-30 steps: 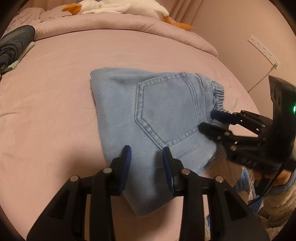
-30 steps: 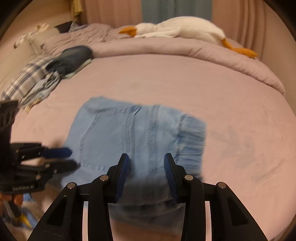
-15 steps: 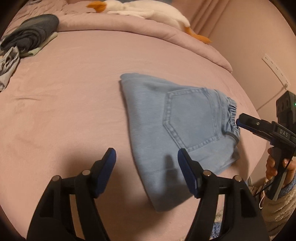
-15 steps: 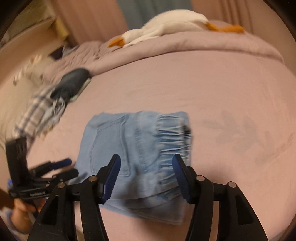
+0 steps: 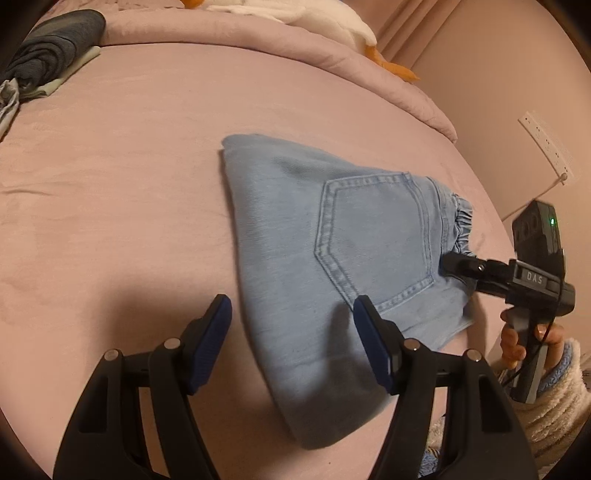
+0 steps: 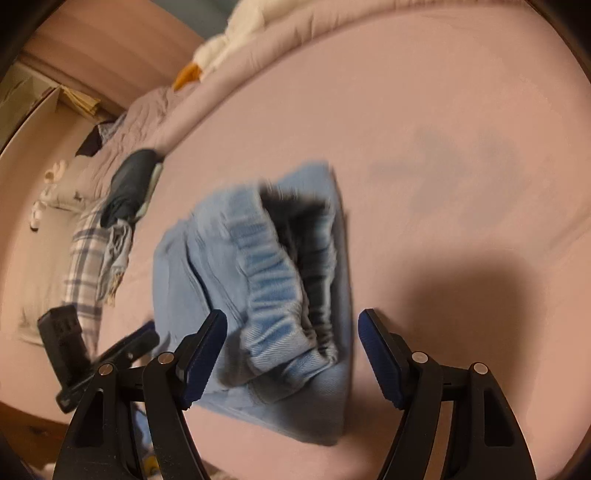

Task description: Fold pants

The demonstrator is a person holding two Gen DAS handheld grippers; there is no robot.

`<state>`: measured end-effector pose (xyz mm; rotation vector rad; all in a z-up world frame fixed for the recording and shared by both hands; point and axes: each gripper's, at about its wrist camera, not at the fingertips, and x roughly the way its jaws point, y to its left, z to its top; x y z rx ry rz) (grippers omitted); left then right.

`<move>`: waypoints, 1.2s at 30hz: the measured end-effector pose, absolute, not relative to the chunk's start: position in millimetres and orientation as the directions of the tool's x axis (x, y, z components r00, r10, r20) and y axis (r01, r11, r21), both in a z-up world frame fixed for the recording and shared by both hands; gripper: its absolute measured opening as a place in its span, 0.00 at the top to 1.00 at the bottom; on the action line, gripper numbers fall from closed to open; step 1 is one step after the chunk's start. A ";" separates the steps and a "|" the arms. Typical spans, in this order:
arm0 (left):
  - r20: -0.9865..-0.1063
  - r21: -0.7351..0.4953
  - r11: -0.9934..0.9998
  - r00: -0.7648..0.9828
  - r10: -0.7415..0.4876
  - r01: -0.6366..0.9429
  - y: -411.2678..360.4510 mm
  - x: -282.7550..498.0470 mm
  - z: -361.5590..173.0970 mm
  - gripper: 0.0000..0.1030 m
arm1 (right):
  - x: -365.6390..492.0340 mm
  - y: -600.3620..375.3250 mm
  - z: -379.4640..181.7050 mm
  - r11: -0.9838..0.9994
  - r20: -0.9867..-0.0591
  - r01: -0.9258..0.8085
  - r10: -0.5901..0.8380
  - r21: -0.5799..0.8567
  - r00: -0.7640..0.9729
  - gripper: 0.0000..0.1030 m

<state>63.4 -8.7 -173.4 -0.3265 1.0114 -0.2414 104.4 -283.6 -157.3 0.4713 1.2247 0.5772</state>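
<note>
Light blue folded pants point(image 5: 332, 258) lie flat on the pink bed point(image 5: 110, 184), back pocket up, elastic waistband to the right. My left gripper point(image 5: 293, 332) is open just above their near edge, fabric lying below the gap, pads clear of it. My right gripper point(image 5: 448, 264) shows side-on at the waistband. The right wrist view is blurred: the gathered waistband point(image 6: 269, 280) gapes open, and my right gripper point(image 6: 291, 350) hovers over it, jaws opening, pads not pressing on the cloth. The left gripper point(image 6: 140, 339) shows at the pants' left side.
Dark folded clothes point(image 5: 51, 48) and a plaid cloth point(image 6: 85, 266) lie at the bed's far left. A white plush goose point(image 5: 332, 22) rests on the rolled duvet point(image 5: 258, 48). A power strip point(image 5: 546, 147) hangs on the wall. A hand point(image 5: 513, 343) in a fuzzy sleeve holds the right gripper.
Both grippers went from nearly shut to wide open, and the pants now lie free on the bed. The right gripper rolled and shifted over the waistband end.
</note>
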 end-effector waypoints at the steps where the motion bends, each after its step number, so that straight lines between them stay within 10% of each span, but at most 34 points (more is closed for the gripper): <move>1: -0.788 -0.375 0.926 0.509 -0.347 0.050 -10.2 65.1 -173.9 0.35 | 105.5 -281.3 -156.3 0.767 -0.729 -0.171 0.642 0.619 0.238 0.29; 15: -0.793 -0.368 0.926 0.491 -0.362 0.089 -23.4 78.1 -176.1 0.45 | 113.7 -254.3 -148.3 0.808 -0.755 -0.280 0.586 0.519 0.294 0.24; 20: -0.781 -0.379 0.923 0.515 -0.354 0.059 -11.3 72.9 -168.6 0.69 | 103.6 -253.5 -135.9 0.853 -0.773 -0.275 0.519 0.443 0.365 0.43; 36: -0.732 -0.360 0.933 0.613 -0.296 0.020 14.4 68.8 -137.7 0.72 | 94.5 -225.6 -72.8 0.846 -0.684 -0.415 0.522 0.336 0.510 0.55</move>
